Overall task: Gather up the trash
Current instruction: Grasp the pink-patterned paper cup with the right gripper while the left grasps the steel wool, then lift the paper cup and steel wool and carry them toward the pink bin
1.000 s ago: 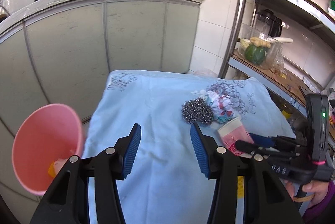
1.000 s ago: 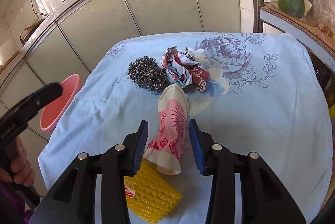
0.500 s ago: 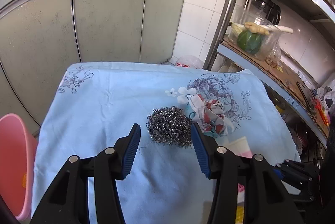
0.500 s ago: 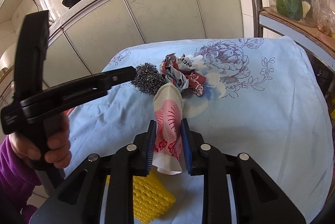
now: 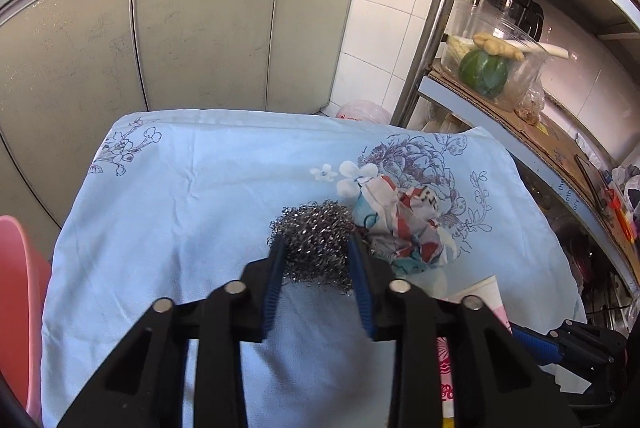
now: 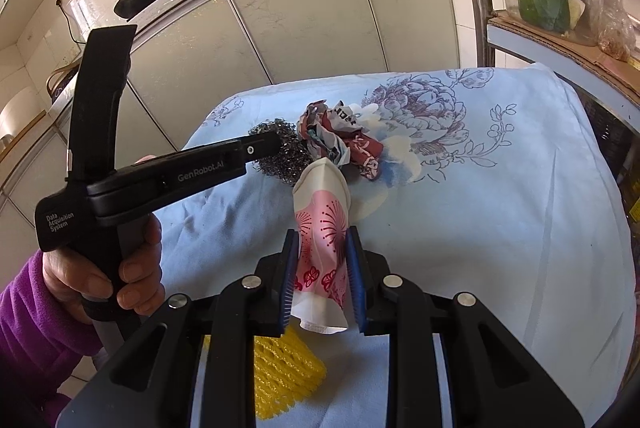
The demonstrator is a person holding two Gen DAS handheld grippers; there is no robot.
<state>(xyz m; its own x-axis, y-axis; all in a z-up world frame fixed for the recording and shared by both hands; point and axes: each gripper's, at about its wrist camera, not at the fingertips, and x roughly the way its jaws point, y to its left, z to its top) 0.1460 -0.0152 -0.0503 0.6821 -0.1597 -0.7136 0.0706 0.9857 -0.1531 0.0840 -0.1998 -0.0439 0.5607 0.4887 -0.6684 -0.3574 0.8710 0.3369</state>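
- Bench (image 5: 168,195) under blue floral cloth; grey cabinets (image 5: 200,35) behind, shelf rack (image 5: 520,131) to the right
- Left gripper (image 5: 316,248) has come from near the pink bin (image 5: 16,288); jaws just closing around the scourer (image 5: 316,240)
- Right gripper (image 6: 322,248) jaws pinch the pink wrapper (image 6: 322,228), which earlier lay loose between them

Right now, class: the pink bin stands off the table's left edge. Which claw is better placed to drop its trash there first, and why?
Left, probably. The left claw, closing on the steel wool scourer, is nearer the pink bin. The right claw grips the pink printed wrapper farther off.
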